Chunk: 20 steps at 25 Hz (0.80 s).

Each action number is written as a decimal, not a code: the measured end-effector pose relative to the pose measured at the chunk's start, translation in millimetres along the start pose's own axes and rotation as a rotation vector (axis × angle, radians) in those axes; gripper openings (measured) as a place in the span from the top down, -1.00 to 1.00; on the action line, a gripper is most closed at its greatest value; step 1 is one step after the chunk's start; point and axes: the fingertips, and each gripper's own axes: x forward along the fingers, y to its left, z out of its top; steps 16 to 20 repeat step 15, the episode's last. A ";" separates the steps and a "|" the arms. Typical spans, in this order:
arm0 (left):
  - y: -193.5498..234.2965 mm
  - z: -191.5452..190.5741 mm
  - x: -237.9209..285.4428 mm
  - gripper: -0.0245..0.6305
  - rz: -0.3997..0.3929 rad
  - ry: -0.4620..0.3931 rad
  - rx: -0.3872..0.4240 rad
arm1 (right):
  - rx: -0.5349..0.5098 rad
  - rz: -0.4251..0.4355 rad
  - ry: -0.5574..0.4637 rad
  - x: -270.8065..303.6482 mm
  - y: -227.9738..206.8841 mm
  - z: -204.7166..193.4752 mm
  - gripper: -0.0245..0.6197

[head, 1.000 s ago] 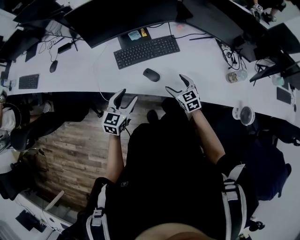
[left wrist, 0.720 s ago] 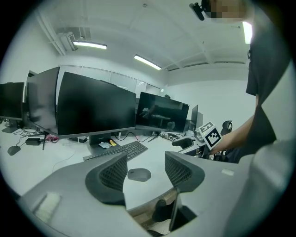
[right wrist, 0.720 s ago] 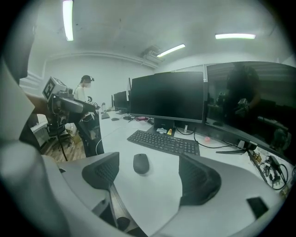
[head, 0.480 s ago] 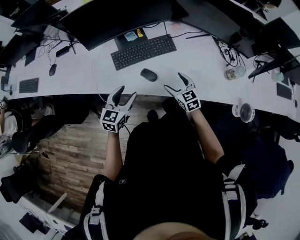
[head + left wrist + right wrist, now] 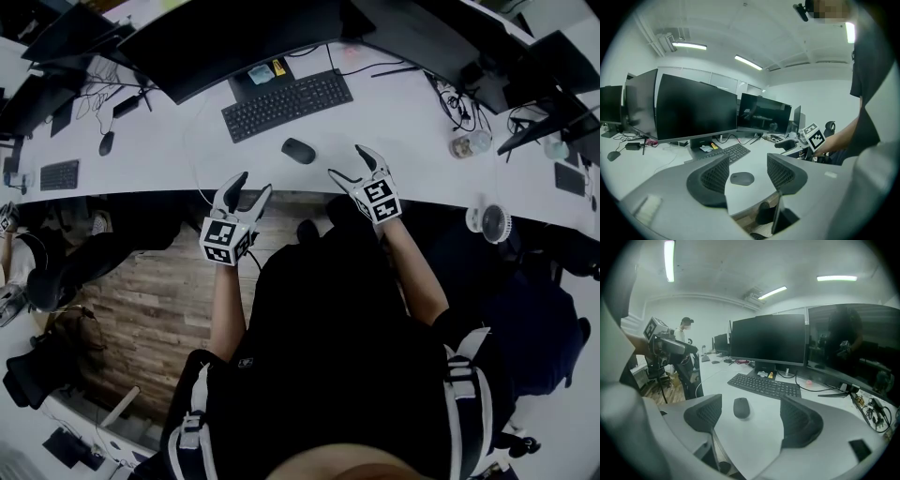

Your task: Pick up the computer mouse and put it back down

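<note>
Nothing is shifting since earlier; you are holding your left hand-held gripper (image 5: 254, 182) and right hand-held gripper (image 5: 347, 160) jaws apart, empty, near the dark oval mouse (image 5: 299, 150).

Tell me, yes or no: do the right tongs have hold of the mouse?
No, the mouse lies on the desk, apart from the right tongs, whose jaws stand open with nothing between them.

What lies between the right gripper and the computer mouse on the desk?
Only bare white desk: the right gripper, jaws apart, is short of the mouse, clear in the head view.
</note>
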 end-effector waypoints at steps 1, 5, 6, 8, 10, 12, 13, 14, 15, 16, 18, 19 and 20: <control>0.2 -0.2 -0.1 0.19 0.000 0.000 0.000 | 0.001 -0.001 0.000 0.2 0.0 0.1 -0.29; 0.1 0.6 -0.5 0.19 -0.002 0.000 -0.002 | 0.003 -0.004 -0.002 -1.0 -0.1 1.5 -0.29; -0.1 0.5 -0.4 0.19 -0.003 0.001 -0.002 | 0.004 -0.005 -0.003 -1.3 -0.4 1.4 -0.29; -0.6 0.1 0.0 0.19 -0.004 0.002 -0.001 | 0.004 -0.007 -0.003 -1.8 -1.0 0.5 -0.29; -1.3 -0.6 -0.6 0.19 -0.005 0.003 -0.004 | 0.005 -0.008 -0.002 -2.4 -0.6 -0.5 -0.29; -1.6 -1.6 -2.2 0.19 -0.005 0.003 -0.006 | 0.005 -0.009 0.001 -3.0 0.6 -1.5 -0.29; -1.6 -2.1 -3.1 0.19 -0.005 0.003 -0.007 | 0.005 -0.009 0.002 -3.3 1.3 -1.8 -0.29; -1.5 -2.5 -4.0 0.19 -0.004 0.003 -0.007 | 0.005 -0.010 0.002 -3.6 1.9 -1.9 -0.29; -1.4 -3.0 -4.9 0.19 -0.004 0.004 -0.006 | 0.004 -0.011 0.003 -3.9 2.5 -1.9 -0.28; -1.4 -3.0 -4.9 0.19 -0.004 0.004 -0.006 | 0.004 -0.011 0.003 -3.9 2.5 -1.9 -0.28; -1.4 -3.0 -4.9 0.19 -0.004 0.004 -0.006 | 0.004 -0.011 0.003 -3.9 2.5 -1.9 -0.28; -1.4 -3.0 -4.9 0.19 -0.004 0.004 -0.006 | 0.004 -0.011 0.003 -3.9 2.5 -1.9 -0.28; -1.4 -3.0 -4.9 0.19 -0.004 0.004 -0.006 | 0.004 -0.011 0.003 -3.9 2.5 -1.9 -0.28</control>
